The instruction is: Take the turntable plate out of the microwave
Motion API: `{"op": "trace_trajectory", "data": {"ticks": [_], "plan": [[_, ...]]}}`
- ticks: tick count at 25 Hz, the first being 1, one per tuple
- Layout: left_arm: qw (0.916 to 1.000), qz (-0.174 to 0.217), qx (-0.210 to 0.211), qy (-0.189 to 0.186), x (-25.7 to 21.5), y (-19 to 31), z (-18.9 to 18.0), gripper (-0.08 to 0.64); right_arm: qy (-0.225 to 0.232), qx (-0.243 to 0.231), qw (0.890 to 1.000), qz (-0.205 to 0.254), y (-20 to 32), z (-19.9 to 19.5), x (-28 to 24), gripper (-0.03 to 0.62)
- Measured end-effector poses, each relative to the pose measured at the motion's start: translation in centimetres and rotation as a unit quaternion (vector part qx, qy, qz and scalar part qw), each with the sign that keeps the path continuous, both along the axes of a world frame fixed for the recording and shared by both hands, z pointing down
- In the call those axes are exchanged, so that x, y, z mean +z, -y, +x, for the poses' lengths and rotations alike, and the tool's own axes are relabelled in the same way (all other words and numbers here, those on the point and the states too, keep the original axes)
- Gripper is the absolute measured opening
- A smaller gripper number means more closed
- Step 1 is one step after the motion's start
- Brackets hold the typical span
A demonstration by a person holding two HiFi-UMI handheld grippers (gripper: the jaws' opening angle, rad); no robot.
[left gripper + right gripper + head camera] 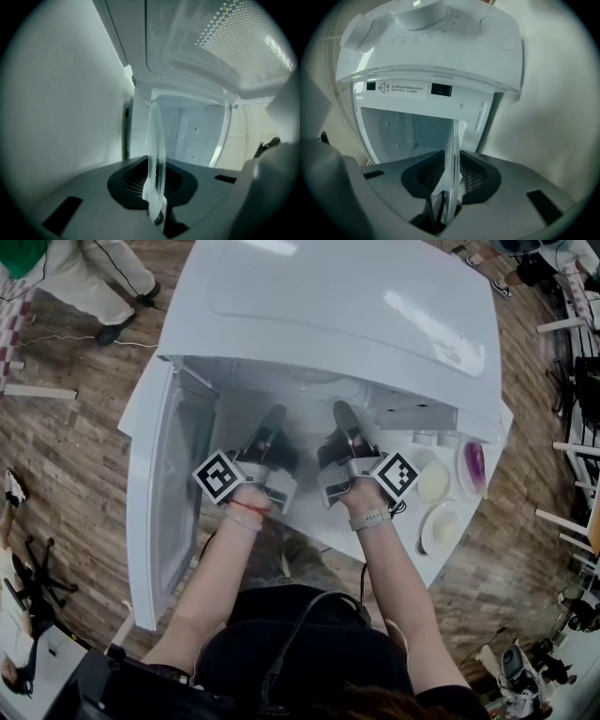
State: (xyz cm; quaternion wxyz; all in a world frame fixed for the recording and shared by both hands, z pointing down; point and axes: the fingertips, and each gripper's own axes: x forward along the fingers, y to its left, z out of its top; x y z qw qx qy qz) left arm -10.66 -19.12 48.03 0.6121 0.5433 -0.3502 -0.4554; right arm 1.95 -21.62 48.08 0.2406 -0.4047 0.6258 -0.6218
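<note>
Left gripper (157,202): clenched on the turntable plate (156,140) rim, so I carry it there.
Right gripper (447,202): released, rim loose between its jaws as backup.
Microwave (328,306): door (164,512) open for withdrawal.

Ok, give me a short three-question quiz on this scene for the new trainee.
1. True or false: the microwave door is shut.
2. What stands edge-on in the left claw? A a mug; B the glass turntable plate; C a spoon.
3. Fill in: ___ claws reach into the microwave.
Key: 1 false, it hangs open; 2 B; 3 two.
</note>
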Motion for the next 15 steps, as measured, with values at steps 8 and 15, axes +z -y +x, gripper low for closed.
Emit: {"op": "trace_trajectory", "data": {"ticks": [8,15], "plan": [[0.9997,0.009,0.013,0.020,-0.16,-0.12,0.22,0.034,0.000,0.008,1.000,0.017,0.20,0.09,-0.04,0.055],[0.9998,0.011,0.003,0.017,-0.45,-0.30,0.17,0.034,0.005,0.005,0.997,0.074,0.07,0.12,-0.98,0.049]]}}
